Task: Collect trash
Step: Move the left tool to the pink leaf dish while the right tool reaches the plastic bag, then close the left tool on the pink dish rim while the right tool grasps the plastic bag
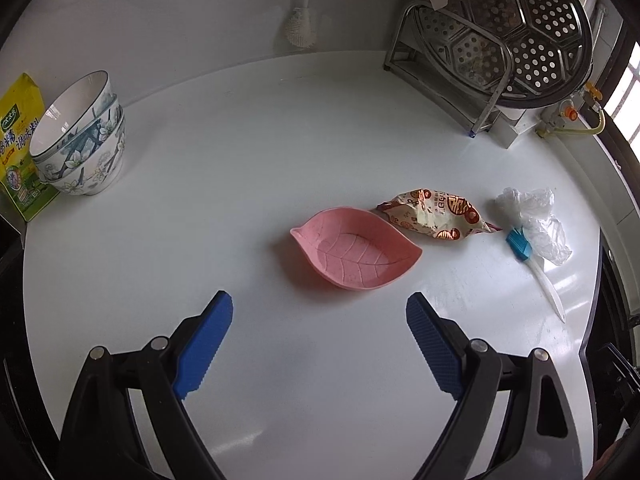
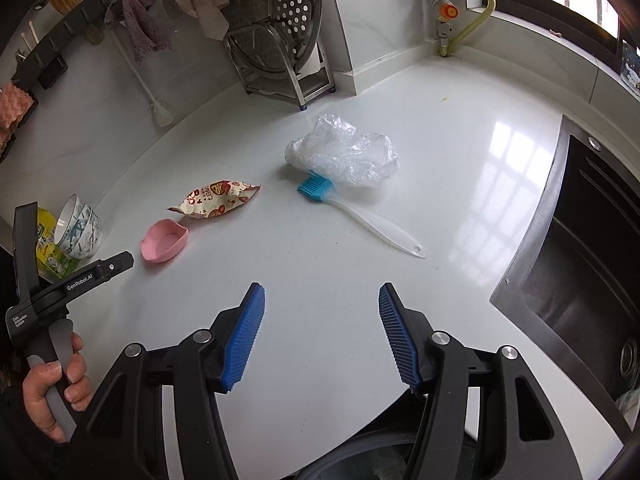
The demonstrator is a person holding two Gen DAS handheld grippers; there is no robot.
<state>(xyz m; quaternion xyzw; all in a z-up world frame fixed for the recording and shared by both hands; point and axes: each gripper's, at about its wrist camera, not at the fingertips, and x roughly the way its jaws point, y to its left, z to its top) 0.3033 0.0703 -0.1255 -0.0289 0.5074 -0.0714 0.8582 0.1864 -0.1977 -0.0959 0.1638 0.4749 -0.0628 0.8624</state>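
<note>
On white countertop, wrapper, sink

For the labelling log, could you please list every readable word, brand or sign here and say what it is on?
"GenRobot.AI": on the left hand-held gripper.
"Data Acquisition System", small and only just legible: lower on that same body.
Snack wrapper: red seal-style characters, too distorted to read.
Yellow-green packet: Chinese print, too blurred to read reliably.
</note>
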